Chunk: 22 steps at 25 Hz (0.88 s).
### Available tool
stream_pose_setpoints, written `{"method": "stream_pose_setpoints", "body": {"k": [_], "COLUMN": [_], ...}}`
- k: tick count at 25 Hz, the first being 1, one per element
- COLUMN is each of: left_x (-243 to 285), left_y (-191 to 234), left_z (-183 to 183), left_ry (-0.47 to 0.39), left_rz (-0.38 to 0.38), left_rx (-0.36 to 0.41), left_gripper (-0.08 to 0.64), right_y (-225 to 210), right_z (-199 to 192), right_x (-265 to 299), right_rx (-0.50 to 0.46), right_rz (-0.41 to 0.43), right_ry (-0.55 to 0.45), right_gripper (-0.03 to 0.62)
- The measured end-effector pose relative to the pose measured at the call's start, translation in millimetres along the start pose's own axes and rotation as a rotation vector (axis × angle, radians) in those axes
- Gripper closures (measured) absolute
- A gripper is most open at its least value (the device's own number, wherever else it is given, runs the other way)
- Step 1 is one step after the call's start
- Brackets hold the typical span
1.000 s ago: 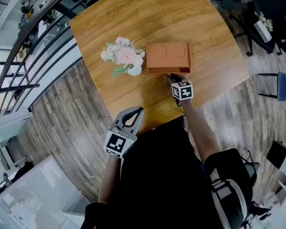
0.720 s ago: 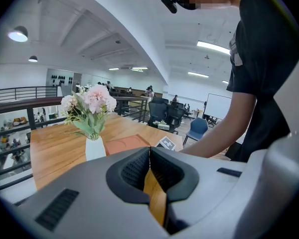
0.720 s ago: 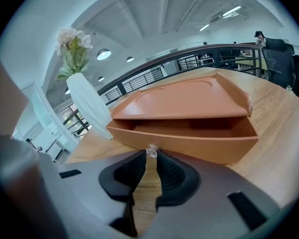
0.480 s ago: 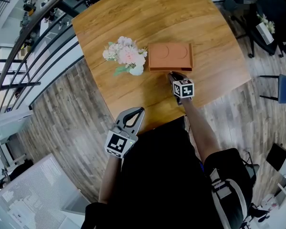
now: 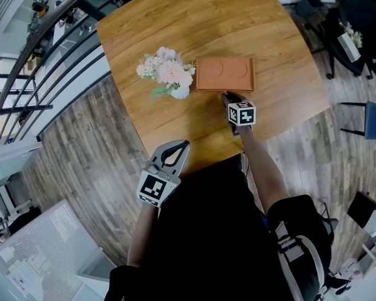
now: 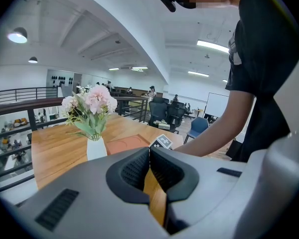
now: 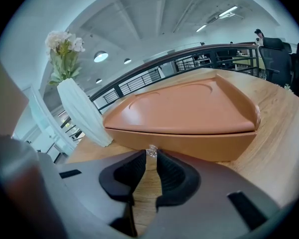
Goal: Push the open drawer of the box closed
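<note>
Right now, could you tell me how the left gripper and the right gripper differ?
The left gripper hangs at the table edge, far from the box; the right gripper meets its drawer front. Left gripper's jaws are shut on nothing; right gripper's pinch the knob. Both point toward the box.

Indoor, bright, even light. Sources sit overhead: a round lamp and a strip light, both blown out to white. The head view is sharp at centre, with floor and railings bowed toward the edges. The table is evenly lit, with only faint soft shadows. Both gripper views have dark corners and heavy barrel bend. Shells of the left gripper and right gripper sit close to the lens and look soft. Dull sheen on the box top; the knob glints.
</note>
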<state>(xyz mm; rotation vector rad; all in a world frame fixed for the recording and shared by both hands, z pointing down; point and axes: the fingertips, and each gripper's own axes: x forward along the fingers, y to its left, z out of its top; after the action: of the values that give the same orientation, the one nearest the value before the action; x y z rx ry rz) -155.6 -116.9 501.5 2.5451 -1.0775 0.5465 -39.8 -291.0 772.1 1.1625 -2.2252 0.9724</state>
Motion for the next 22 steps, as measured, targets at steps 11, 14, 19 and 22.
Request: {"method": "stream_pose_setpoints", "body": {"k": [11,14,19,22], "left_x": [-6,-7,-6,-4], "left_y": [-1,-4,-9,-11], "left_z": [1,0,-1,1], "left_ry": [-0.049,-0.02,-0.011,-0.036], "left_rz": [0.027,0.026,0.026,0.027], "left_rx": [-0.002,-0.004,-0.006,-0.004], "left_gripper": [0.535,0.535,0.535,0.535], "right_y": [1,0,-4,-4], "right_z": [1,-3,-17,-24], "right_x": [-1,-2,-11,-21], "right_rx": [0.001,-0.005,0.006,0.003], "right_rz": [0.012,0.019,0.016,0.017], "right_ry": [-0.007,-0.008,0.013,0.016], "right_gripper": [0.504,0.449,0.446,0.459]}}
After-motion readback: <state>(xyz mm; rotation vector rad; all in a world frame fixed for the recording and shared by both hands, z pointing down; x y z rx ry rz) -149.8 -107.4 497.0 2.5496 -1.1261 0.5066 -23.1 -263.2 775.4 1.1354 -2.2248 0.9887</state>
